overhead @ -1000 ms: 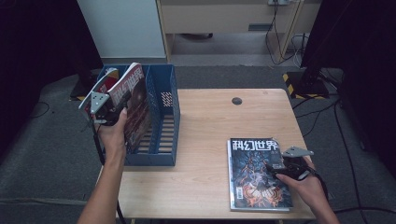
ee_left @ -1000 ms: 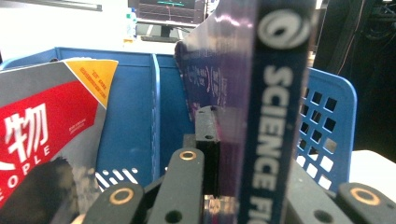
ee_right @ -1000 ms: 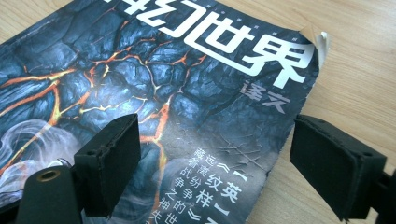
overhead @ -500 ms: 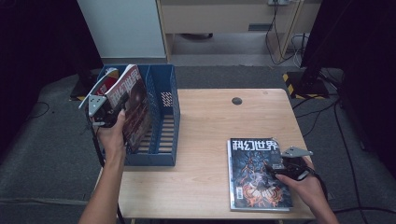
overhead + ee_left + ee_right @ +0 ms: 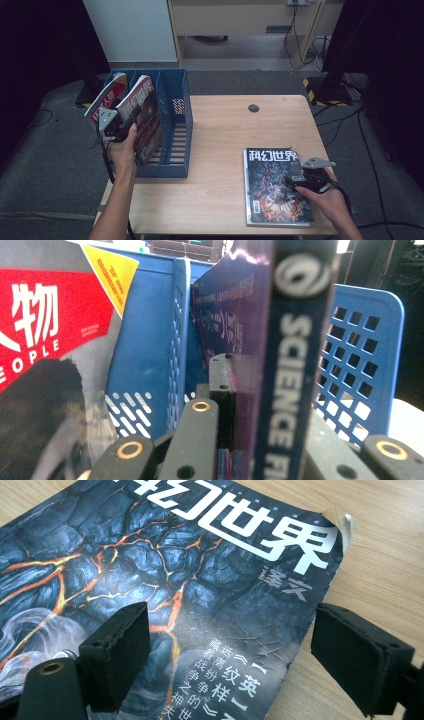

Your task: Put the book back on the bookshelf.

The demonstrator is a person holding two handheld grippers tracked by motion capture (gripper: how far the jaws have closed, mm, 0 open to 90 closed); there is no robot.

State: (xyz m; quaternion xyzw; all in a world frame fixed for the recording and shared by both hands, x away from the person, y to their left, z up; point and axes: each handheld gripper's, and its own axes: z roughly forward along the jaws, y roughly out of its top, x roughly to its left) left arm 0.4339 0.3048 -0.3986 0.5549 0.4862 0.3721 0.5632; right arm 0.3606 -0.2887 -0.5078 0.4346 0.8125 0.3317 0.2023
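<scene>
Blue file rack (image 5: 175, 125) takes the magazine (image 5: 145, 117) my left gripper (image 5: 116, 125) pinches, while my right gripper (image 5: 305, 179) gapes over the dark magazine (image 5: 272, 187).

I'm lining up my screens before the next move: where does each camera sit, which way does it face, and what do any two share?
High view: above the person's side, facing forward and down on the wooden table; both forearms enter from below.
Left gripper view: on the left gripper, facing the blue file rack; its jaws clamp the science magazine.
Right gripper view: on the right gripper, jaws open over the lava-cover magazine.
High and right gripper views share that magazine.
</scene>
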